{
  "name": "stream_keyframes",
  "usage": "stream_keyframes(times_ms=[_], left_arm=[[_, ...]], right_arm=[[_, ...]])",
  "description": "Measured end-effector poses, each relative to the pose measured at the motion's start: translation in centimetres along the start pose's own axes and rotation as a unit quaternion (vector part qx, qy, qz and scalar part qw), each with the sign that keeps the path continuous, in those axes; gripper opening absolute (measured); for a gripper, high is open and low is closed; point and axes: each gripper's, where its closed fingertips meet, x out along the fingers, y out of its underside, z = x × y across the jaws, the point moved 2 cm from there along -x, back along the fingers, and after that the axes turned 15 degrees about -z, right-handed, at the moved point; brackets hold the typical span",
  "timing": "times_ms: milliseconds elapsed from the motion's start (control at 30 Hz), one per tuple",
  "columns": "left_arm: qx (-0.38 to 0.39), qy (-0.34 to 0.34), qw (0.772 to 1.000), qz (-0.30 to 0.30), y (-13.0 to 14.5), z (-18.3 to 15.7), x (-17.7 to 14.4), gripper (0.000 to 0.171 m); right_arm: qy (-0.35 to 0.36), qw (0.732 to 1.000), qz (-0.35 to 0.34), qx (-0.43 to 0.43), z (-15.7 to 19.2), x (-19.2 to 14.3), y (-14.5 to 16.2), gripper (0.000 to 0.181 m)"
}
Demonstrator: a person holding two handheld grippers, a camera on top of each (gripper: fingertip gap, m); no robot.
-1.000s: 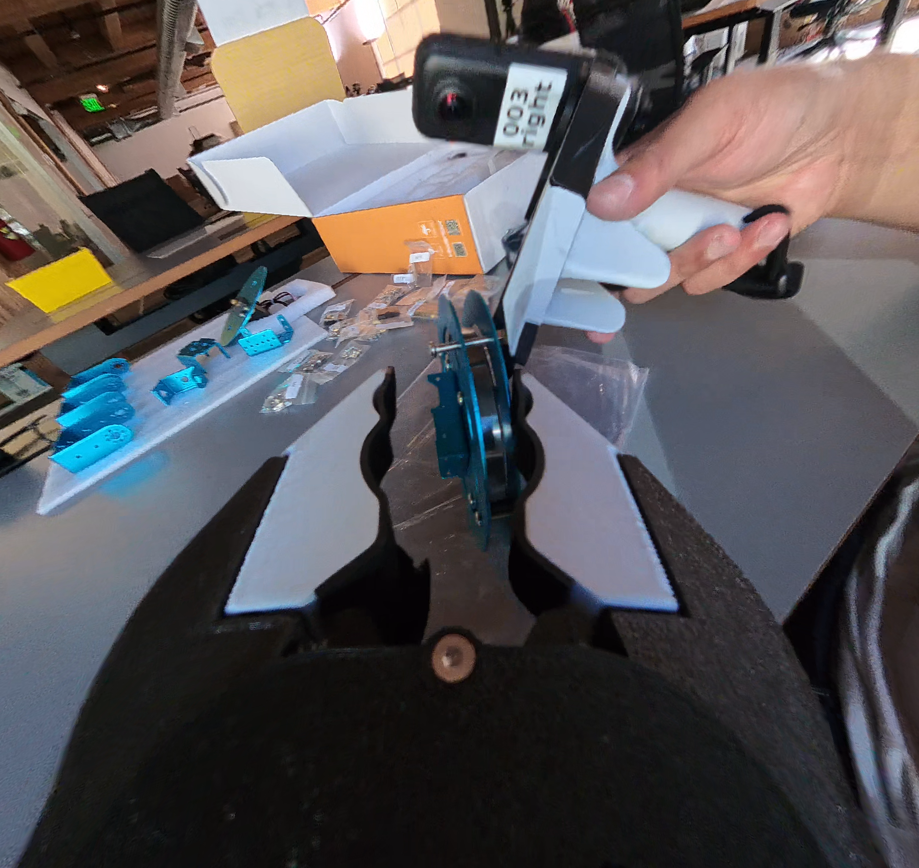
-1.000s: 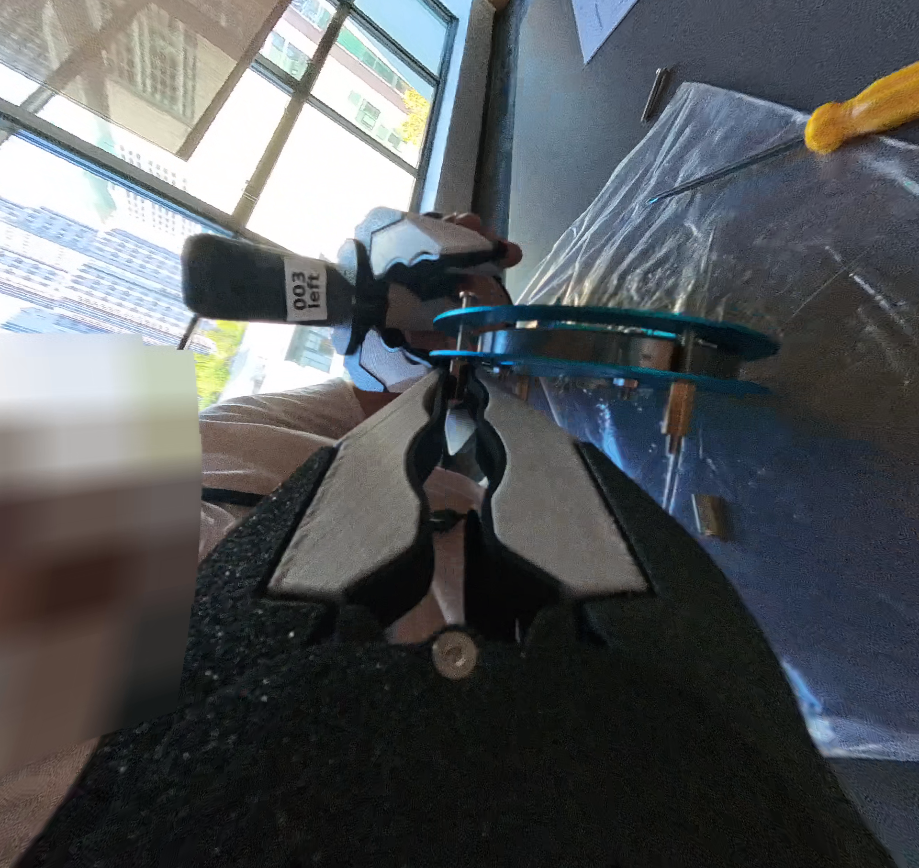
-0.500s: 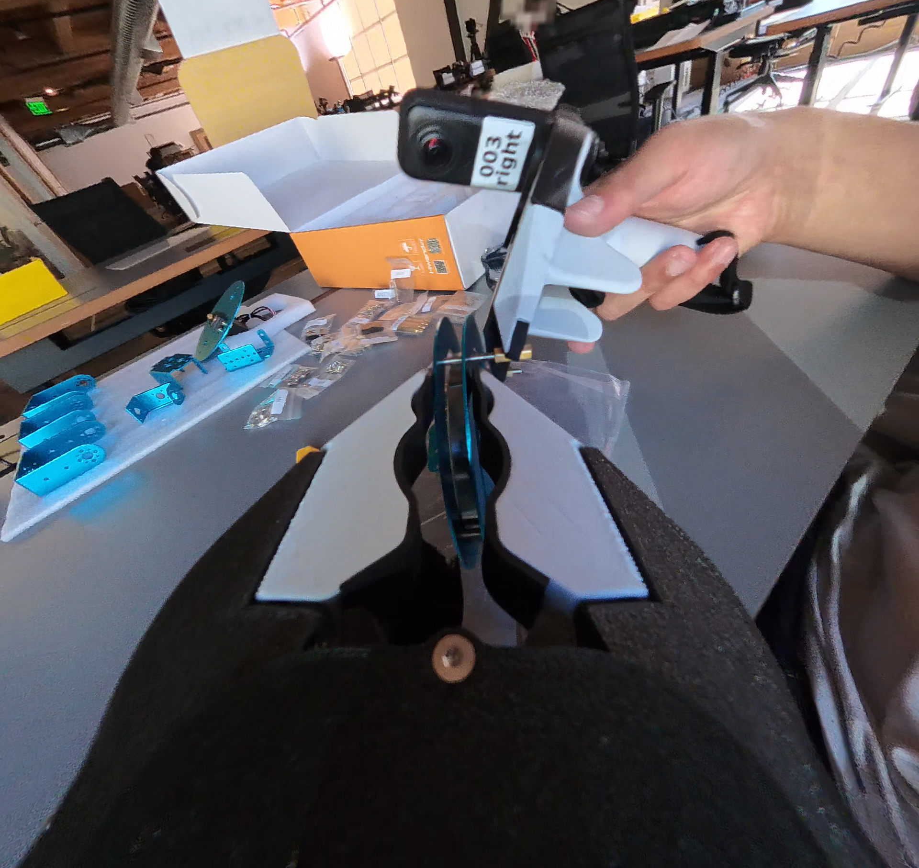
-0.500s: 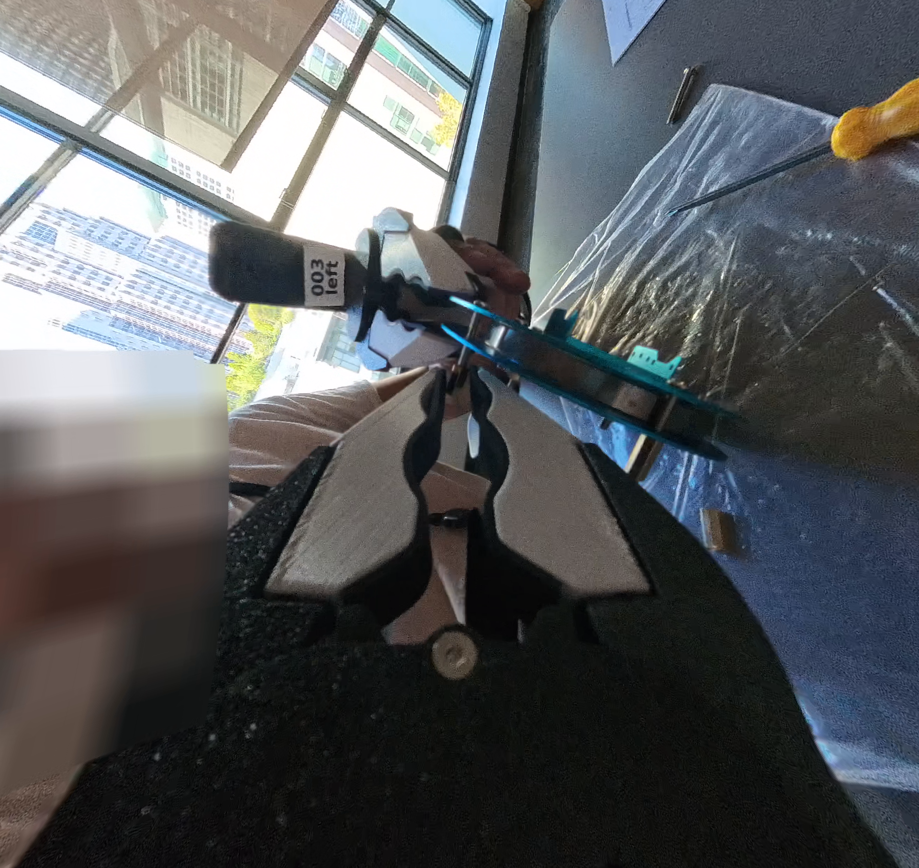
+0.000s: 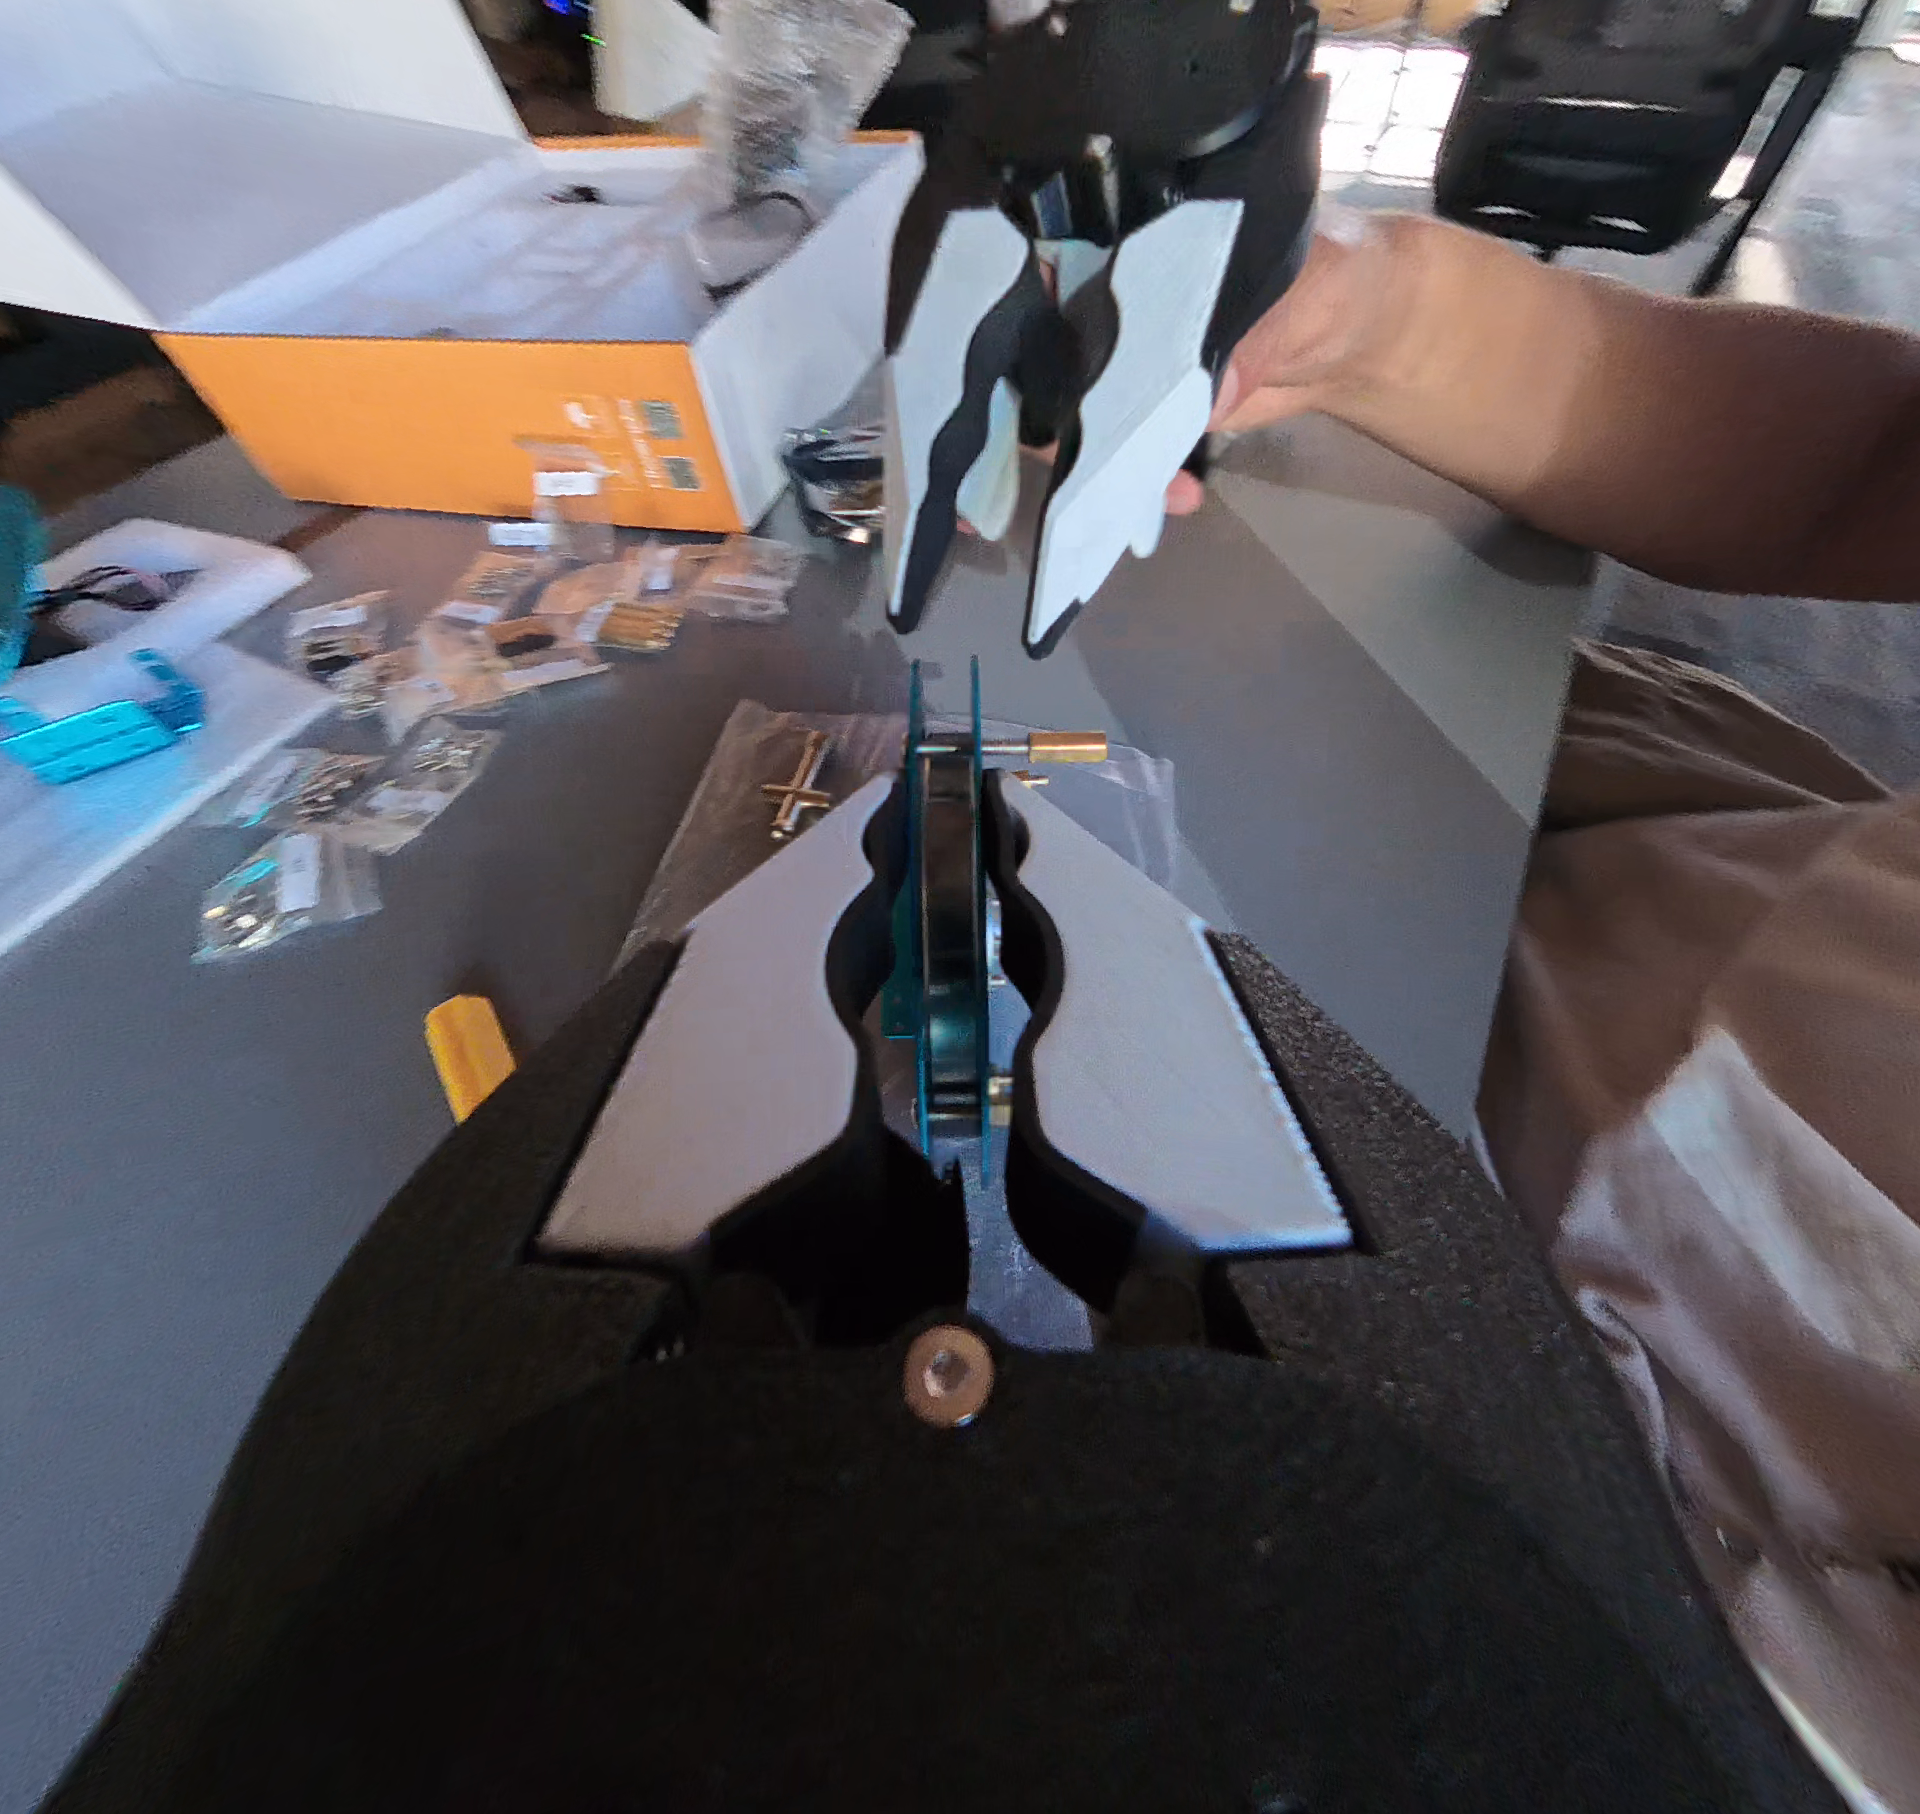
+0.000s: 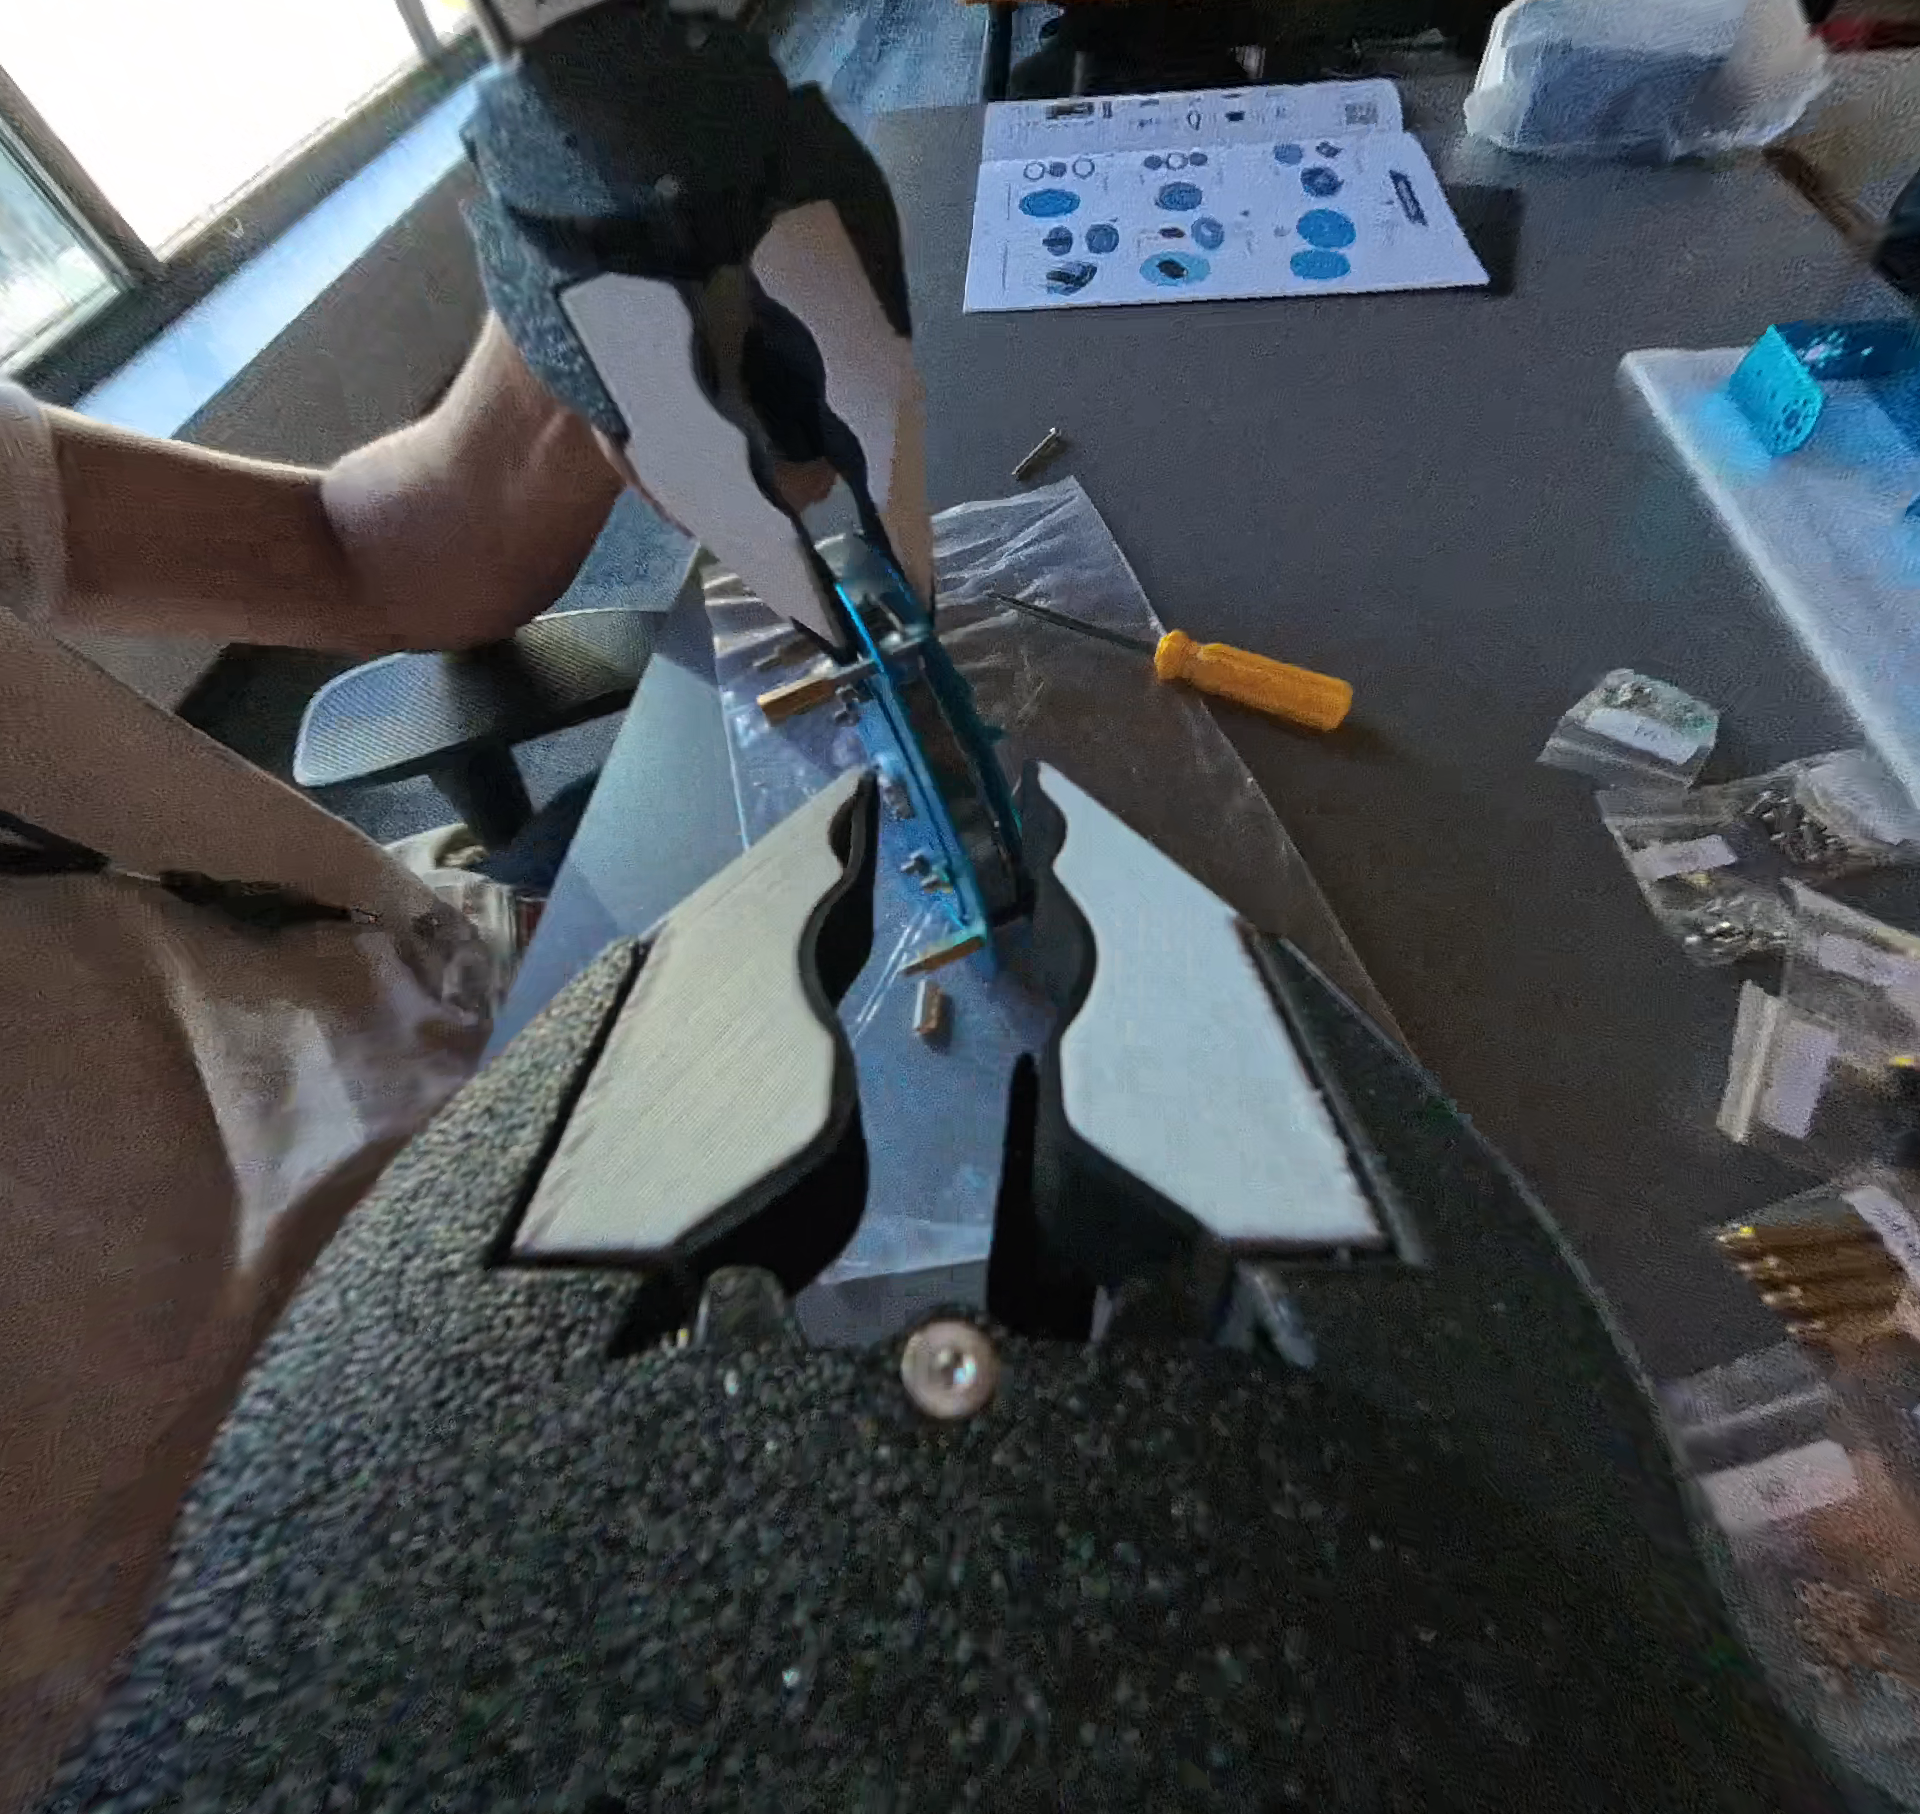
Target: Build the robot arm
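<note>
The left gripper (image 5: 943, 788) has its jaws clamped on a blue disc assembly (image 5: 943, 933), two thin blue plates with a dark ring between them, held on edge so that the plates run straight out along the jaws. A brass standoff (image 5: 1065, 747) sticks out sideways from the assembly just past the jaw tips, on the right-hand side. The right gripper (image 6: 948, 777) faces it from the far side with its jaws apart and nothing gripped; in the right wrist view the near edge of the blue disc assembly (image 6: 935, 777) lies in the gap between them, and whether it touches either jaw cannot be told. Under both sets of jaws lies a clear plastic bag (image 6: 1174, 788) on the grey desk (image 6: 1455, 538), with a loose brass piece (image 6: 928, 1009) on it. Beyond the right jaws to the right lies a yellow-handled screwdriver (image 6: 1252, 678), and farther off an instruction sheet (image 6: 1216, 201). Past the left jaws to the left stand an open orange box (image 5: 447, 424) and small parts bags (image 5: 499, 621).
</note>
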Motion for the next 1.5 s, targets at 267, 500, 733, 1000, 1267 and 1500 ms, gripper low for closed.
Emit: stream_keyframes(times_ms=[267, 500, 733, 1000, 1267, 1500], left_arm=[[0.006, 0.096, 0.995, 0.013, 0.2, 0.4, -0.2, 0.012], [0.024, 0.137, 0.99, 0.006, 0.6, -0.5, -1.0, 0.013], [0.048, 0.12, 0.991, 0.03, 1.4, 0.0, -1.6, 0.017], [0.042, 0.124, 0.991, 0.036, 1.6, 0.1, -1.6, 0.012], [0.039, 0.129, 0.99, 0.031, 1.6, 0.0, -1.5, 0.012], [0.027, 0.094, 0.995, 0.034, 1.6, 1.4, -1.4, 0.023]], right_arm=[[-0.014, 0.988, -0.019, -0.15, 0.9, 1.9, 0.5, 0.035], [-0.036, 0.992, -0.058, -0.102, 2.2, 4.5, 0.5, 0.016], [-0.034, 0.99, -0.068, -0.121, 2.3, 4.3, 0.4, 0.012], [-0.029, 0.989, -0.089, -0.112, 2.0, 4.2, 0.3, 0.015], [-0.031, 0.983, -0.106, -0.149, 2.3, 4.1, 0.1, 0.015], [0.013, 0.978, -0.09, -0.19, 1.7, 4.5, -0.1, 0.013]])
